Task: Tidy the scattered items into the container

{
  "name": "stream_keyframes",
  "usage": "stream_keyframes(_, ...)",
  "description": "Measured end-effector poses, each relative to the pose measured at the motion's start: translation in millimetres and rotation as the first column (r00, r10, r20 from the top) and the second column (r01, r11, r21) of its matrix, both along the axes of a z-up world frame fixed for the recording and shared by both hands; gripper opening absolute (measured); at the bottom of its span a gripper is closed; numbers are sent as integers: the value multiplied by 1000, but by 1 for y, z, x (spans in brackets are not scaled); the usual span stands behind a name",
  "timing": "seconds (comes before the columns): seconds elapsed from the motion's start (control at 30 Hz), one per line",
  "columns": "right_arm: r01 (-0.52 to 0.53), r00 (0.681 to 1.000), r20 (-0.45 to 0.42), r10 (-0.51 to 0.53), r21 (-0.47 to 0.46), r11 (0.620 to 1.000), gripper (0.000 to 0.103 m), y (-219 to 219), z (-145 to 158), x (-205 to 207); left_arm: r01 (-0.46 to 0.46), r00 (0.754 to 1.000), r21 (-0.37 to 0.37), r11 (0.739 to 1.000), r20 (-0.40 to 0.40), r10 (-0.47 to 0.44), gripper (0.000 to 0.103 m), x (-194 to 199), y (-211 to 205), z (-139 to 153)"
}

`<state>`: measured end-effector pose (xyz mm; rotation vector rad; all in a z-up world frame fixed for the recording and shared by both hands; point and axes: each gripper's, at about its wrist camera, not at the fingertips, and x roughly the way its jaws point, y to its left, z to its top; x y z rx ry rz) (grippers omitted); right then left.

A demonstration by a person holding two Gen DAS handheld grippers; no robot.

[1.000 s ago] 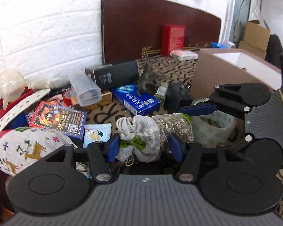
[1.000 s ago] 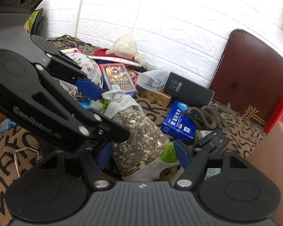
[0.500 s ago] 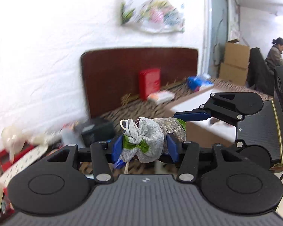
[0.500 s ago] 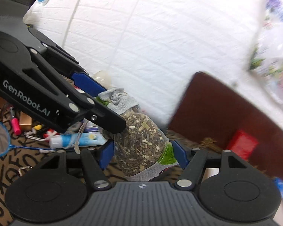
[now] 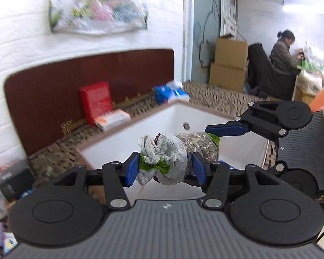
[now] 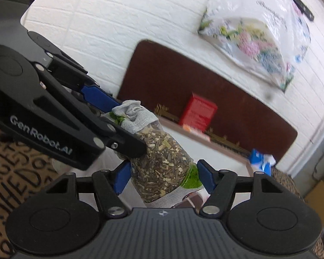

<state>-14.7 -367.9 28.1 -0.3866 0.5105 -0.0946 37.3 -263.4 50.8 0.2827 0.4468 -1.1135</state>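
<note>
A clear pouch of dried herbs (image 6: pixel 159 161) with white mesh ends is held in the air by both grippers. My left gripper (image 5: pixel 165 168) is shut on its bunched mesh end (image 5: pixel 164 159). My right gripper (image 6: pixel 164 178) is shut on the other end, near the green label. The pouch hangs over the near rim of the white-lined brown box (image 5: pixel 162 118), whose inside looks bare. The right gripper's fingers (image 5: pixel 226 127) show in the left wrist view; the left gripper's fingers (image 6: pixel 97 96) show in the right wrist view.
A red box (image 5: pixel 96 101) and a white-orange packet (image 5: pixel 112 119) stand by the dark headboard (image 5: pixel 54 90) behind the container. A blue-white pack (image 5: pixel 170 93) lies at its far corner. Scattered items (image 5: pixel 10 181) lie lower left. A person (image 5: pixel 285 51) sits at far right.
Both grippers have lifted the pouch off the cluttered patterned surface and carried it up and to the right, over the box. Both stay shut on it.
</note>
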Motion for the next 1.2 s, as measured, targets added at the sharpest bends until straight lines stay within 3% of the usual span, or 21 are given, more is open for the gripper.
stream_keyframes(0.13, 14, 1000, -13, -13, 42, 999, 68, -5, -11, 2, -30, 1000, 42, 999, -3, 30, 60, -3, 2, -10)
stream_keyframes(0.3, 7, 1000, 24, -7, 15, 1000, 72, 4, -7, 0, -92, 996, 18, 996, -5, 93, 82, -7, 15, -4)
stream_keyframes(0.33, 11, 999, 39, -11, 4, 1000, 79, 6, -5, -2, -102, 995, 9, 995, -7, 102, 83, -7, 20, -2)
stream_keyframes(0.43, 1, 996, 85, 0, -6, 1000, 85, 13, 0, -10, -122, 993, -23, 992, -6, 122, 85, -10, 35, 5)
stream_keyframes(0.57, -55, 991, 126, 51, 29, 998, 90, 31, 7, -17, -177, 984, -65, 982, 17, 178, 89, -19, 63, 9)
stream_keyframes(0.67, -114, 985, 135, 109, 28, 993, 91, 55, 6, -17, -231, 973, -82, 969, -11, 231, 90, -19, 91, 5)
stream_keyframes(0.87, -249, 963, 107, 246, 18, 968, 94, 112, -9, -7, -389, 921, -63, 919, -22, 388, 98, -16, 147, -10)
stream_keyframes(1.07, -321, 947, -9, 321, -1, 947, 95, 155, -48, 5, -544, 837, 53, 837, -36, 546, 98, -1, 177, -49)
stream_keyframes(1.2, -339, 938, -79, 336, -23, 941, 95, 178, -74, 9, -587, 801, 123, 800, -52, 596, 96, 13, 187, -75)
